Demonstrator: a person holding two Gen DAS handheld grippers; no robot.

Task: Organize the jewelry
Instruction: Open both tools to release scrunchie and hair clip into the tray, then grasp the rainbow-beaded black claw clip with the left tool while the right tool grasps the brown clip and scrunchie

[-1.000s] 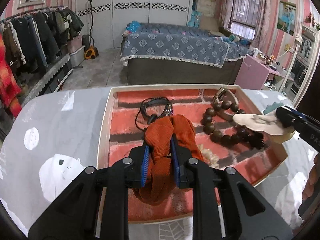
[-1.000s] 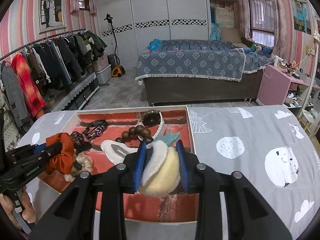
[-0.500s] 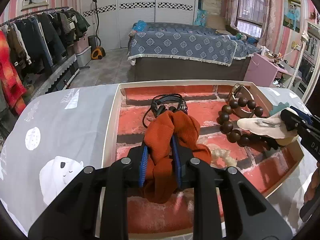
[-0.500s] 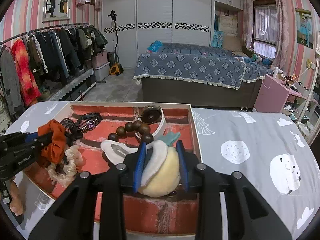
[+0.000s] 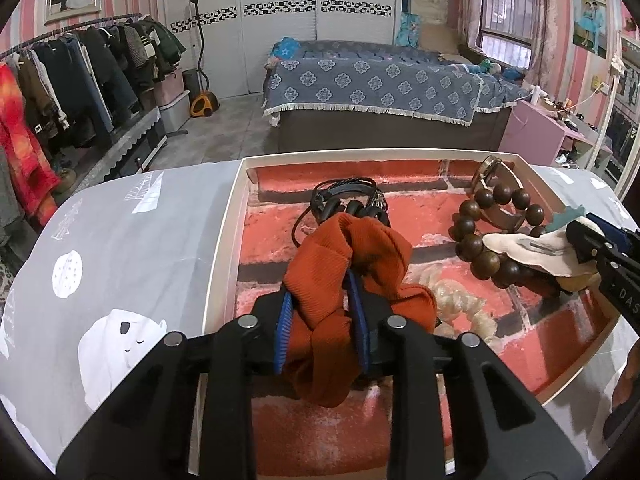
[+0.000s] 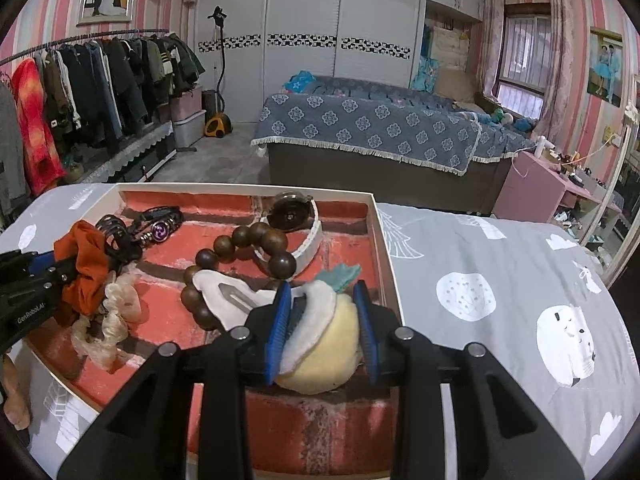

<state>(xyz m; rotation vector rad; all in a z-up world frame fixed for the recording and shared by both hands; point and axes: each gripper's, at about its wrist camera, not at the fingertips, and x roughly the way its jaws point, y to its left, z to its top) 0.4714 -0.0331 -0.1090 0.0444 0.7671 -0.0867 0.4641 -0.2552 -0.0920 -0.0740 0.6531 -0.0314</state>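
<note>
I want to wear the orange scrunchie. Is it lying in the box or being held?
Held. The left gripper has the orange scrunchie between its blue pads, bunched above the box.

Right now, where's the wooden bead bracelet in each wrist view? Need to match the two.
Left wrist view: the wooden bead bracelet is right of centre, in the tray's far right part, just left of the right gripper.
Right wrist view: the bracelet is centre-left, mid-tray, partly under the white felt clip.
Shared landmark: the orange scrunchie between the left gripper's pads; the bracelet lies to its right in both.
</note>
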